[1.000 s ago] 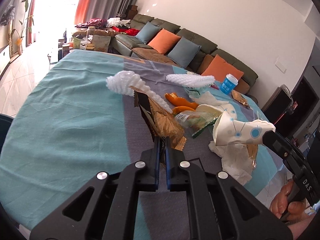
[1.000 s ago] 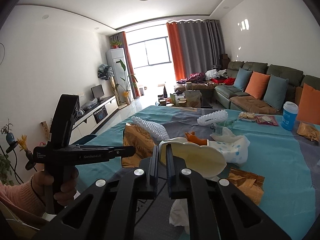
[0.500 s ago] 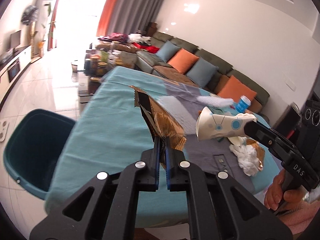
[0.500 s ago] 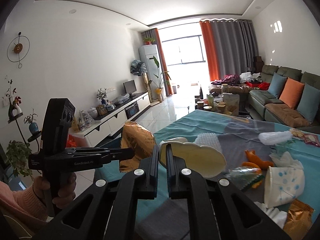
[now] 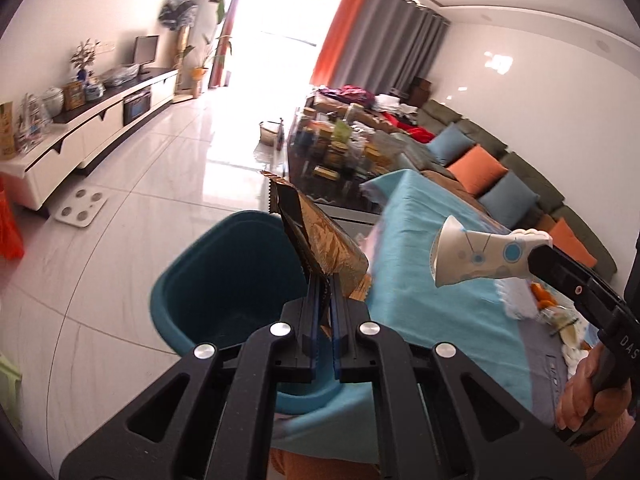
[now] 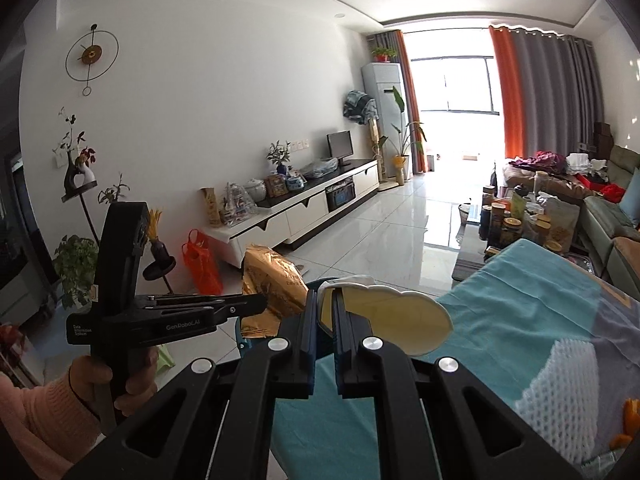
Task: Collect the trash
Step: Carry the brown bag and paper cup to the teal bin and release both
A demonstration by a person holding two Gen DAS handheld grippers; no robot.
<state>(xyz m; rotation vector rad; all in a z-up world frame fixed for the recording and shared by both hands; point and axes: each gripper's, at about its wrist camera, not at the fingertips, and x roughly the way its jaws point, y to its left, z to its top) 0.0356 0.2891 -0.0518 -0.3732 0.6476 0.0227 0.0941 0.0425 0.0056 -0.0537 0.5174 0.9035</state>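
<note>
My left gripper (image 5: 326, 280) is shut on a crumpled gold-brown snack wrapper (image 5: 320, 240), which sticks up over the open teal trash bin (image 5: 224, 280) on the floor beside the table. My right gripper (image 6: 326, 300) is shut on the rim of a squashed paper cup (image 6: 392, 316), white outside with blue dots and yellow inside. In the left wrist view the cup (image 5: 480, 256) hangs over the teal tablecloth (image 5: 432, 288), right of the bin. The right wrist view shows the left gripper (image 6: 260, 304) and its wrapper (image 6: 272, 284) just left of the cup.
More litter lies further along the table: white foam netting (image 6: 568, 380) and orange peel (image 6: 630, 408). A low glass table with jars (image 5: 344, 148) stands beyond the bin, a sofa (image 5: 500, 168) to the right. A white scale (image 5: 82, 208) lies on the tiled floor.
Both grippers swung left, away from the litter on the table to its end. The teal bin came into view and now lies under the left gripper's wrapper. Both grips held.
</note>
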